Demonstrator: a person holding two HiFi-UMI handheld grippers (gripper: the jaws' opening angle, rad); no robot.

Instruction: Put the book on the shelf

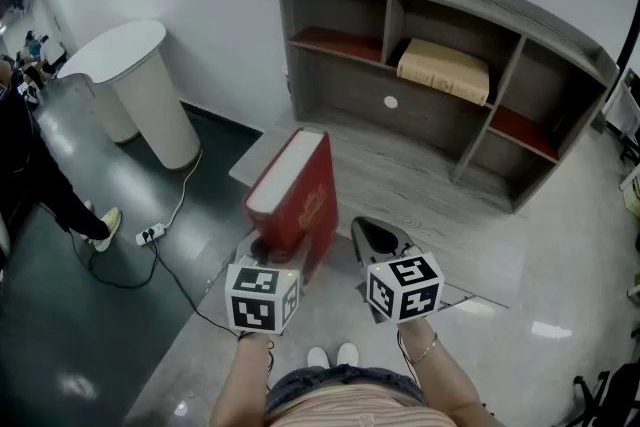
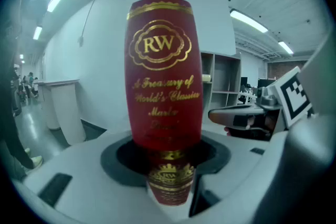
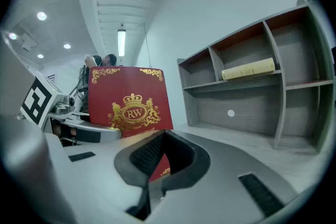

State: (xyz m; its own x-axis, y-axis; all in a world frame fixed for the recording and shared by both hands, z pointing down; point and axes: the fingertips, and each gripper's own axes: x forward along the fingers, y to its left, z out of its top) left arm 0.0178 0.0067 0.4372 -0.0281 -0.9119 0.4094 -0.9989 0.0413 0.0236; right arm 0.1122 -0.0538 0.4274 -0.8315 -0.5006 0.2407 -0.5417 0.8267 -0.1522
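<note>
A red book (image 1: 293,187) is gripped upright by its spine in the left hand-held gripper (image 1: 264,249), short of the grey shelf (image 1: 430,120), while the right hand-held gripper (image 1: 378,237) is seen narrowed and empty beside its cover.

Red, gold-lettered book (image 1: 300,205); grey shelf (image 1: 420,115)

- The middle upper compartment (image 1: 420,40) of the shelf (image 1: 420,115) is partly filled by a tan book (image 1: 443,70) laid flat.
- Free room is offered by the left upper compartment (image 1: 335,15).
- The platform (image 1: 430,190) before the shelf is unobstructed.
</note>
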